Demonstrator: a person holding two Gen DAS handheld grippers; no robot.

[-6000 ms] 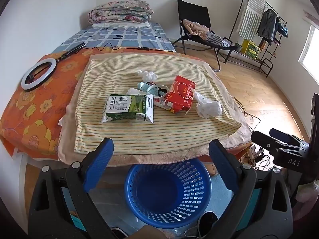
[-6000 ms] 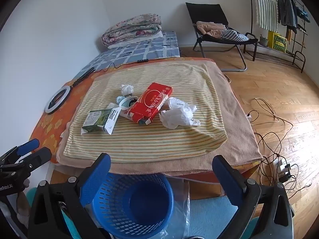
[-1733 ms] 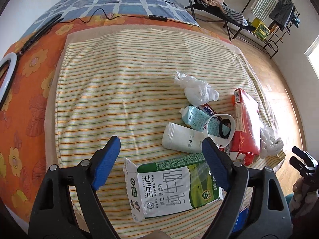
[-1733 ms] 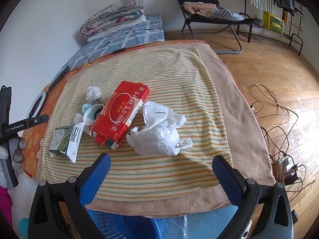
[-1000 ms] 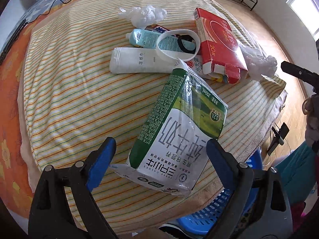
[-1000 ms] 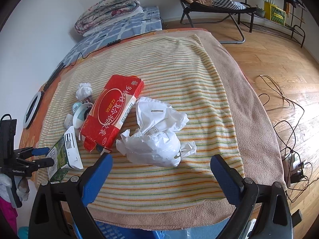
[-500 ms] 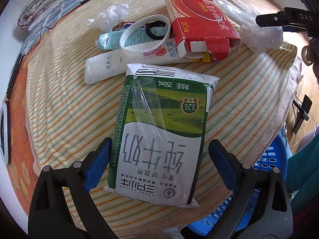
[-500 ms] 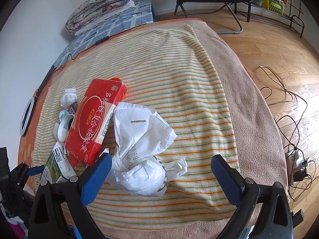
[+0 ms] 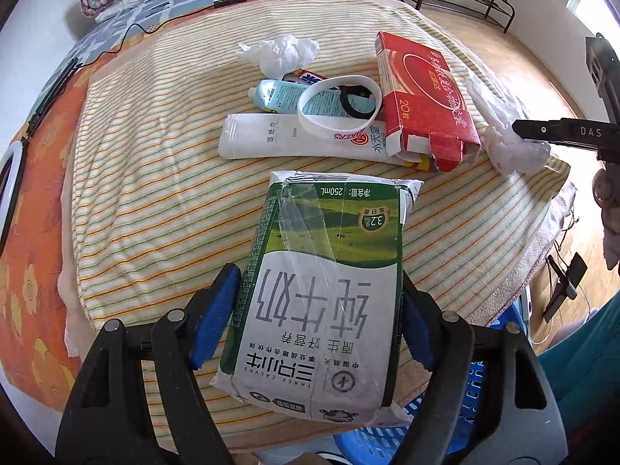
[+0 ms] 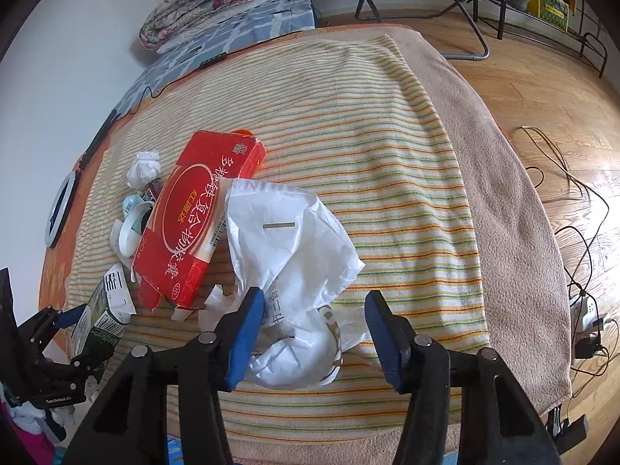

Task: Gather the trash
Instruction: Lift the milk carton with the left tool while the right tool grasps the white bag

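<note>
Left wrist view shows the left tongs (image 9: 316, 310) clenched on the milk carton (image 9: 323, 286) at the bench's near edge, while the right tongs (image 10: 312, 331) gape around the white bag (image 10: 294, 267), whose slack plastic may slip free.

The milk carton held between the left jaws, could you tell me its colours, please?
The milk carton is green and white, shown best in the left wrist view.

Right claw (image 10: 314, 329): jaws apart, straddling the crumpled white plastic bag (image 10: 286, 248), left finger touching it.
Red box (image 10: 197, 217): lies flat just beside the bag, partly under its edge.
Milk carton (image 10: 104, 310): at the striped blanket's (image 10: 387, 147) near left corner, between the left claw's (image 10: 73, 333) fingers.
Tissue wad (image 10: 144, 167): beyond the box.
</note>
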